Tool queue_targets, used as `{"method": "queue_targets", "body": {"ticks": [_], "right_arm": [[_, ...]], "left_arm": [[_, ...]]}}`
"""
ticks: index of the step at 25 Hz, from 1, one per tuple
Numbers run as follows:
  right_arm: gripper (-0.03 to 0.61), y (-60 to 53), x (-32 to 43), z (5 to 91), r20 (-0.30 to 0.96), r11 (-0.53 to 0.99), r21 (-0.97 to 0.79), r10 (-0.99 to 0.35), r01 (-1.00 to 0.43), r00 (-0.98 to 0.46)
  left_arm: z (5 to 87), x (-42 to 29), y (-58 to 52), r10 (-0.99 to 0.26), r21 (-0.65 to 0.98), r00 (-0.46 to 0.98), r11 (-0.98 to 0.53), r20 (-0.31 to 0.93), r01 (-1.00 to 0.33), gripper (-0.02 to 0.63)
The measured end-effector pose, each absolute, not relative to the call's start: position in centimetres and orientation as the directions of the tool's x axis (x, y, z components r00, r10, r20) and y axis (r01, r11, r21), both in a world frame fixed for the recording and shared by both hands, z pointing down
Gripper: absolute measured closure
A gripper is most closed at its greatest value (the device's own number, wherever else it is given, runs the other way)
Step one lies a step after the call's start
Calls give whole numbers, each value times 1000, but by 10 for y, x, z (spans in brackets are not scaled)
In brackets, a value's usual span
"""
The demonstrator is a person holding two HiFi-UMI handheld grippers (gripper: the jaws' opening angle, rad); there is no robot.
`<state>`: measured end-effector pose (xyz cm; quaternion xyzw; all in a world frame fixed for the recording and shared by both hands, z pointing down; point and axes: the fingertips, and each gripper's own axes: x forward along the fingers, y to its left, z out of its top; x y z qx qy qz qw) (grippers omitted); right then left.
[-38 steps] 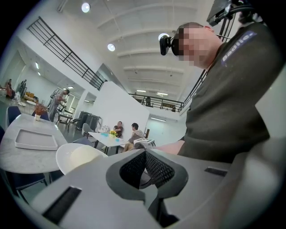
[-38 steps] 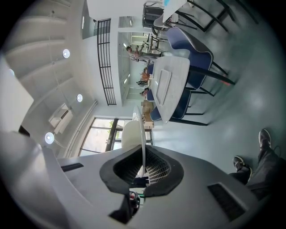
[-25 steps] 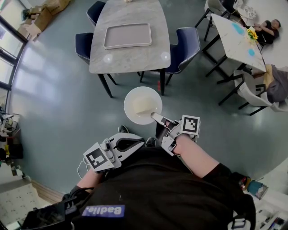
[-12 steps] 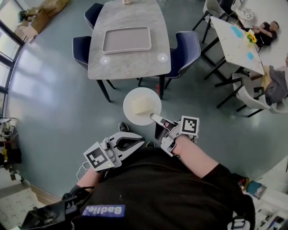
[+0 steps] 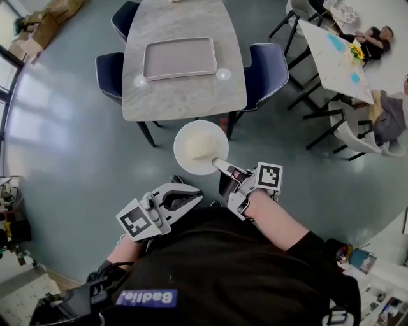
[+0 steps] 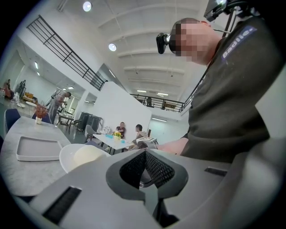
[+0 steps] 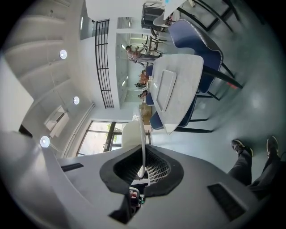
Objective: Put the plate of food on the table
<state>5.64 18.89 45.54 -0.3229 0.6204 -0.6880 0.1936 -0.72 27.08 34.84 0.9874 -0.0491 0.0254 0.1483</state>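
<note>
surface: we see a long grey marbled surface (image 5: 185, 95) ahead, rounded corners, dark legs
on surface: one empty grey rectangular tray (image 5: 180, 58) lying flat at the middle; two small bright round spots near the near end, and we can't tell what they are
chairs: dark blue chairs (image 5: 262, 73) tucked in on both long sides of the surface
floor: smooth grey-green floor (image 5: 76, 159), glossy, with pale window glare at left
room: big open hall; we note tall windows at far left, cardboard boxes (image 5: 57, 16) in the top left corner, and white ceiling with round lights and a black balcony rail in the gripper views
second table: white table (image 5: 335, 60) at upper right with blue patches and yellow flowers, light chairs round it, and a person (image 5: 382, 41) seated beside it
plate: white round plate (image 5: 182, 159) with a pale mound of food (image 5: 199, 146), held level in the air over the floor, just short of the surface's near end, not on it
right gripper: right gripper (image 5: 217, 162) clamped narrow on the plate's near rim; in its own view we see the rim edge-on between the jaws
left gripper: left gripper (image 5: 194, 196) closed, nothing between the jaws, low beside the person's body, apart from the plate
</note>
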Motion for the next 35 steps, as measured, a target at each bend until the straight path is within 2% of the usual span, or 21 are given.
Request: {"method": "queue_targets", "body": {"ticks": [23, 35], "right_arm": [[560, 80, -14, 446, 228, -173, -974, -755, -148, -615], [560, 57, -3, 449, 220, -171, -975, -755, -139, -617]], "left_arm": [[342, -91, 150, 5, 286, 1000, -958, 28, -4, 607], [342, -83, 133, -16, 276, 999, -961, 47, -29, 607]]}}
